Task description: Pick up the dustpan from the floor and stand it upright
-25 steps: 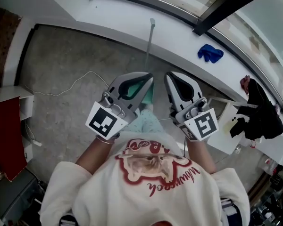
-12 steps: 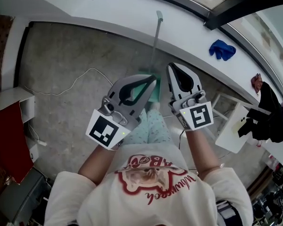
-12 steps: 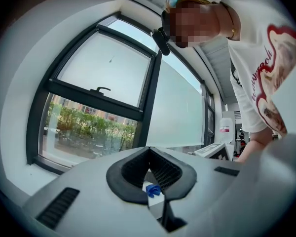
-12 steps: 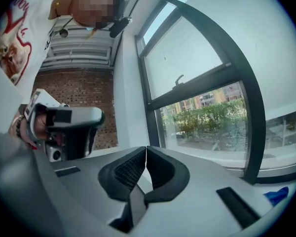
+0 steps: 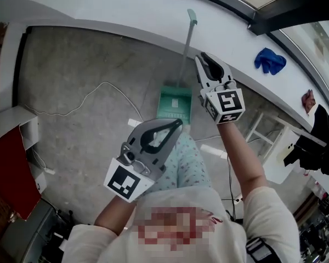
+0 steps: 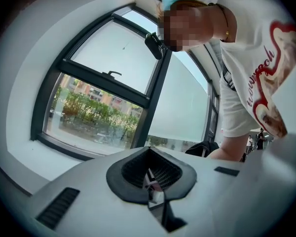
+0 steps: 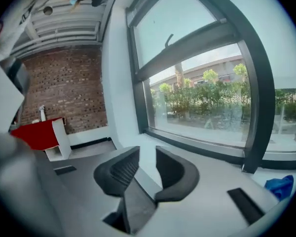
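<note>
Below the white ledge (image 5: 126,10), on the grey floor (image 5: 71,64): green dustpan (image 5: 175,104), pan end away from the ledge, long pale handle (image 5: 187,43) running toward the ledge, tip overlapping its edge. Unclear whether lying flat or leaning against the ledge.

Nearer the ledge than the pan, just beside the handle, on the side toward the blue cloth (image 5: 270,60) atop the ledge: right gripper (image 5: 204,59), not touching the dustpan. Opening at this moment, pads a little apart, nothing between them.

Farther from the ledge than the pan, over a patterned trouser leg (image 5: 181,158): left gripper (image 5: 177,124), pinched closed, empty.

Along the foot of the ledge, well apart from the dustpan: thin white cable (image 5: 93,95) looping across the floor.

Likely step: reaching for the handle, no grasp yet. To do it well:
- Finish spreading the right jaws before closing in.
- Approach the handle square-on, one pad on each side, low enough on the shaft to control the weight of the pan.
- Clamp firmly, a thin shaft being likely to roll between the pads.
- Lift clear of the floor, then tip upright, pan edge down, handle up.
- Steady it against the ledge if needed.
- Keep the left gripper ready to brace the pan.
- Avoid the trouser leg.
</note>
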Motion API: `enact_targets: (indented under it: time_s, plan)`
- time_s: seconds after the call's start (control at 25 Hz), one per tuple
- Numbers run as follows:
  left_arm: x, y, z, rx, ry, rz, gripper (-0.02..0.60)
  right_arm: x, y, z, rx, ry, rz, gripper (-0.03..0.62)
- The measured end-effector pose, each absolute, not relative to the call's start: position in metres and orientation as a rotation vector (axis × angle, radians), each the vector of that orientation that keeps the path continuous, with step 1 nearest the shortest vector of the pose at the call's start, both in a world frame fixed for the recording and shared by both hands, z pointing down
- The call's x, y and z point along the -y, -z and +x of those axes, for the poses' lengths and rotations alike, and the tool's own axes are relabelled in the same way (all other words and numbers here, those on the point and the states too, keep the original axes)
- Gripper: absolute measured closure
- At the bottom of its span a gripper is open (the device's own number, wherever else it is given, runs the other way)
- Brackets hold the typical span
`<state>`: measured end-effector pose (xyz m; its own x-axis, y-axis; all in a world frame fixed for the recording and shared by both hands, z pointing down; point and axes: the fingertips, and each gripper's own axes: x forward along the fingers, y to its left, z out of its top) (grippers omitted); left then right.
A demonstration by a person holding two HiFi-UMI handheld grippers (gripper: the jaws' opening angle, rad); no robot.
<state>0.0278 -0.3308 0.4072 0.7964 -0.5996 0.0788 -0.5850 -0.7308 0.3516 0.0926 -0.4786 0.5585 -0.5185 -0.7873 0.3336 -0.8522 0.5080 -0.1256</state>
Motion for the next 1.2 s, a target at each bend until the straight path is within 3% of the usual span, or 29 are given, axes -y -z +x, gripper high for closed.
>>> enact_targets:
  time_s: [0.04, 0.08, 0.52, 1.2]
  plan:
    - [0.331, -0.413, 0.026, 0.908, 0.056, 2.613, 0.562, 0.487, -0.577, 0.094, 2.482, -0.420, 1.402, 0.450]
    - [0.331, -0.418, 0.024, 0.916, 0.058, 2.602, 0.563, 0.494, -0.595, 0.095, 2.450, -0.444, 1.405, 0.398]
    - [0.331, -0.470, 0.021, 0.938, 0.034, 2.517, 0.562, 0.574, -0.712, 0.100, 2.291, -0.509, 1.413, 0.390]
    - [0.319, -0.509, 0.003, 0.958, -0.007, 2.437, 0.563, 0.629, -0.779, 0.093, 2.155, -0.731, 1.523, 0.387]
